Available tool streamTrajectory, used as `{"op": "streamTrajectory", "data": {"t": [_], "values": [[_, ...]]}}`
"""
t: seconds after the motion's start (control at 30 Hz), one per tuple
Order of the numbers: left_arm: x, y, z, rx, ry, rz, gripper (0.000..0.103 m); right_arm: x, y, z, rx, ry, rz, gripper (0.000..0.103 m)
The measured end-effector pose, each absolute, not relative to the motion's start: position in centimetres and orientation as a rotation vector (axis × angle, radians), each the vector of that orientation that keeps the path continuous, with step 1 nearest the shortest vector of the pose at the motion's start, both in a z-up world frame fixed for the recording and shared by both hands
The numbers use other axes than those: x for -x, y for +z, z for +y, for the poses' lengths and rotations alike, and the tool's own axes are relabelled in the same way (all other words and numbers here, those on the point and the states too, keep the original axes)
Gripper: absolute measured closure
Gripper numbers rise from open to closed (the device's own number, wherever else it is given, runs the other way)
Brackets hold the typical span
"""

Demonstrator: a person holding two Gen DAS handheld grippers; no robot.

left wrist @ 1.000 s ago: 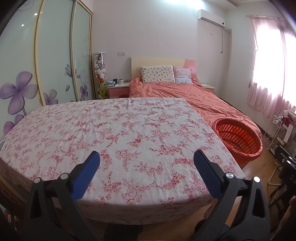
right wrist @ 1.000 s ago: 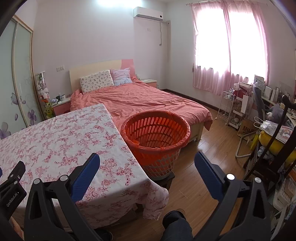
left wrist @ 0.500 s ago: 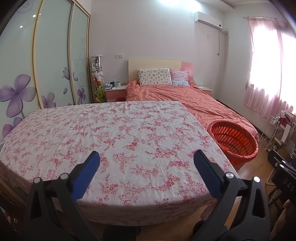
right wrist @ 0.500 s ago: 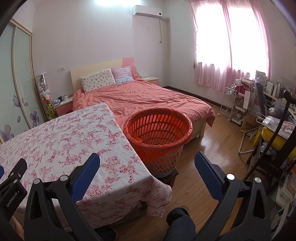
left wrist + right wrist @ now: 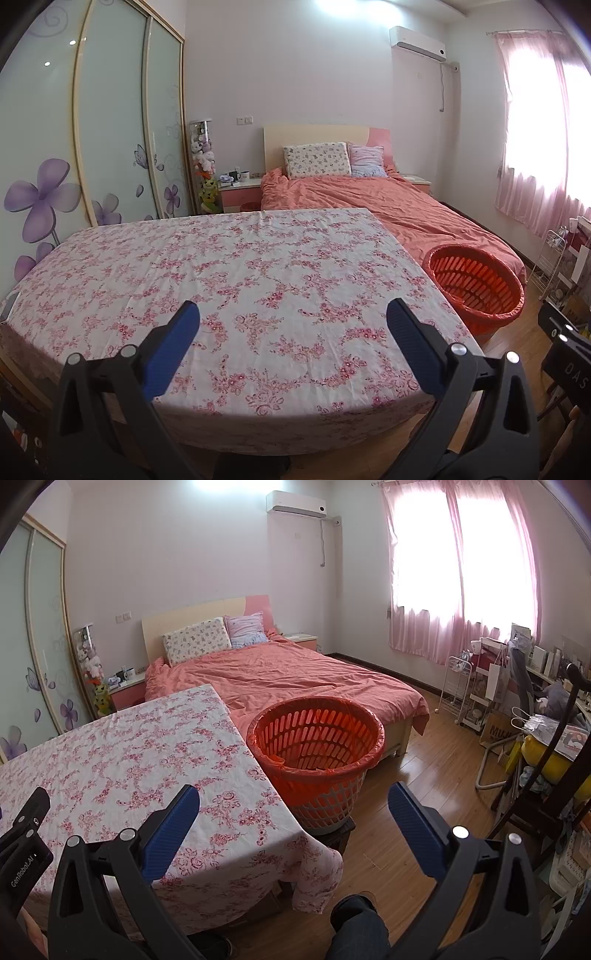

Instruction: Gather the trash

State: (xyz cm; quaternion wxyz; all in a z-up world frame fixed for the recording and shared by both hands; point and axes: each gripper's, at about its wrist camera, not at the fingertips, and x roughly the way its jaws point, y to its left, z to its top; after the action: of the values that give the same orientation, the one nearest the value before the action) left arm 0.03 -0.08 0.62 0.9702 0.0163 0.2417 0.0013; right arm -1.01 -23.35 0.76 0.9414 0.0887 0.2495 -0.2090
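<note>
An orange slatted basket [image 5: 316,753] lined with an orange bag stands on a low stool at the right end of the table; the left wrist view shows the basket [image 5: 474,286] at mid right. My left gripper [image 5: 293,317] hangs open over the near edge of the floral tablecloth [image 5: 236,280], nothing between its blue pads. My right gripper [image 5: 293,797] is open too, held above the table's right corner and the floor, in front of the basket. No trash shows on the tablecloth [image 5: 122,760].
A bed with a coral cover [image 5: 284,675] lies behind table and basket. Sliding wardrobe doors [image 5: 110,140] line the left wall. A cluttered desk and a chair [image 5: 546,746] crowd the right side. A person's knee [image 5: 356,928] shows below the right gripper.
Both grippers have drawn back and risen slightly, so table and basket sit lower and smaller in view. Both stay open.
</note>
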Motion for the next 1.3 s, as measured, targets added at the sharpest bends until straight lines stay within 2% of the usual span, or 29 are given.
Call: {"op": "streamTrajectory", "data": {"t": [1.3], "values": [[-0.17, 0.48, 0.0, -0.028, 0.009, 0.491, 0.004, 0.87, 0.63, -23.68, -0.17, -0.434, 0.515, 0.002]]}}
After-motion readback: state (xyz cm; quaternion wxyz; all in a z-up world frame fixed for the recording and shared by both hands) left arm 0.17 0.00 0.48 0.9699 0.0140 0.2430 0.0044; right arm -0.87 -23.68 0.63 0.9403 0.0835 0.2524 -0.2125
